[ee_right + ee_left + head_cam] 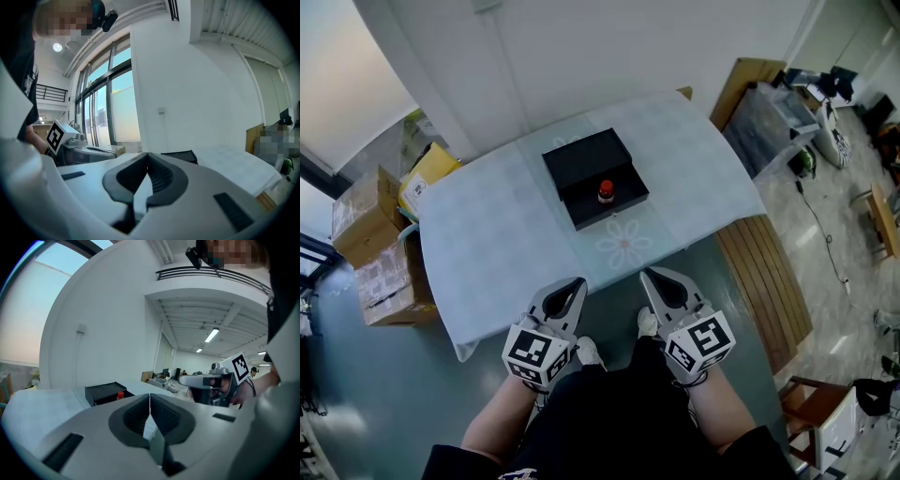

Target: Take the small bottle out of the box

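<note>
A black box [594, 175] lies open in the middle of the pale table [487, 234], its lid at the back. A small bottle with a red cap [606, 191] stands upright in the box's front half; the left gripper view shows the bottle [120, 395] peeking over the box [104, 392]. Both grippers hang below the table's near edge, well short of the box. My left gripper [577, 282] is shut with nothing between its jaws, and my right gripper [645, 275] is shut and empty too. The right gripper view catches only the box's top [179, 154].
Cardboard boxes [370, 253] are stacked on the floor left of the table. A wooden slatted bench [766, 281] runs along the table's right side, with a cluttered desk [787, 117] beyond. The person's legs and shoes [589, 352] are under the grippers.
</note>
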